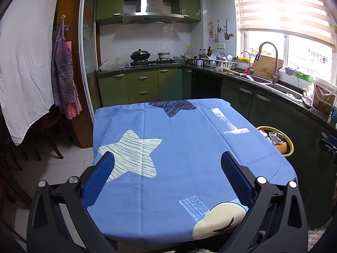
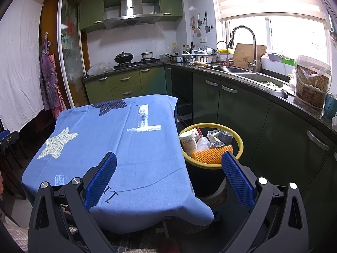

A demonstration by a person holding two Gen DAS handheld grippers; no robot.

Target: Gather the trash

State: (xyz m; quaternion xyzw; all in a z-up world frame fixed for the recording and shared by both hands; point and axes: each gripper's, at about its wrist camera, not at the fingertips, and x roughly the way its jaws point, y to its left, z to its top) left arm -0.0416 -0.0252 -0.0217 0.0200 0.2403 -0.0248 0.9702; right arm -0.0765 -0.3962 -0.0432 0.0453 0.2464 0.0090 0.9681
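A yellow-rimmed black trash bin (image 2: 239,141) stands on the floor at the table's right side. Inside it lie a white pill bottle (image 2: 188,140), an orange foam net (image 2: 210,154), crumpled wrappers (image 2: 214,139) and a clear cup (image 2: 225,136). In the left wrist view the bin (image 1: 289,145) peeks past the table edge. My left gripper (image 1: 168,158) hangs open over the blue tablecloth (image 1: 179,147) with nothing between its fingers. My right gripper (image 2: 169,158) is open too, spanning the table's right edge and the bin, holding nothing.
The blue cloth with star prints (image 2: 105,137) covers the table. A dark green counter (image 2: 263,88) with sink and faucet (image 2: 244,48) runs along the right. The stove with pots (image 1: 147,60) sits at the back. Aprons (image 1: 63,73) and a white sheet hang on the left.
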